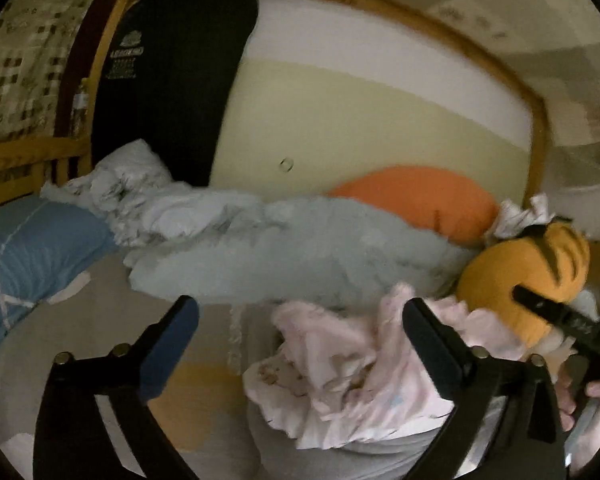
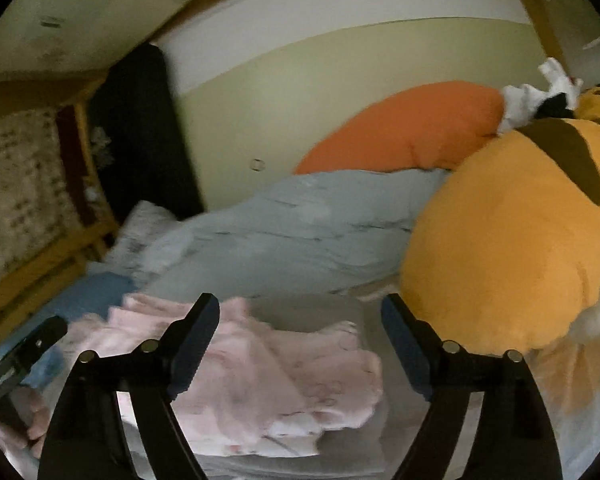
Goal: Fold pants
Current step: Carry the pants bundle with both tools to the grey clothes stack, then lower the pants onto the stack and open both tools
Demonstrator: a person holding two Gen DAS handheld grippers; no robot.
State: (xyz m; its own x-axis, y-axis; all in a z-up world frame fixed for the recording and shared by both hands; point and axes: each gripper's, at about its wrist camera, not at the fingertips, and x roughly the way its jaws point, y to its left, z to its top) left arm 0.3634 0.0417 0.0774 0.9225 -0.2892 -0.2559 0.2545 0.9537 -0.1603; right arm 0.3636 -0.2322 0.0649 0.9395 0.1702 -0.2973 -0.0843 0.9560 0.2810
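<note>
Pale pink pants lie crumpled in a heap on the bed, on a grey sheet; they also show in the right wrist view. My left gripper is open, its fingers spread above the left side of the heap, not touching it. My right gripper is open above the heap's right part, empty. The tip of the right gripper shows at the right of the left wrist view; the left one shows at the left of the right wrist view.
A large orange striped plush toy lies just right of the pants. A light grey-blue duvet and an orange pillow lie behind, against the wall. A blue pillow is at the left by a wooden bed rail.
</note>
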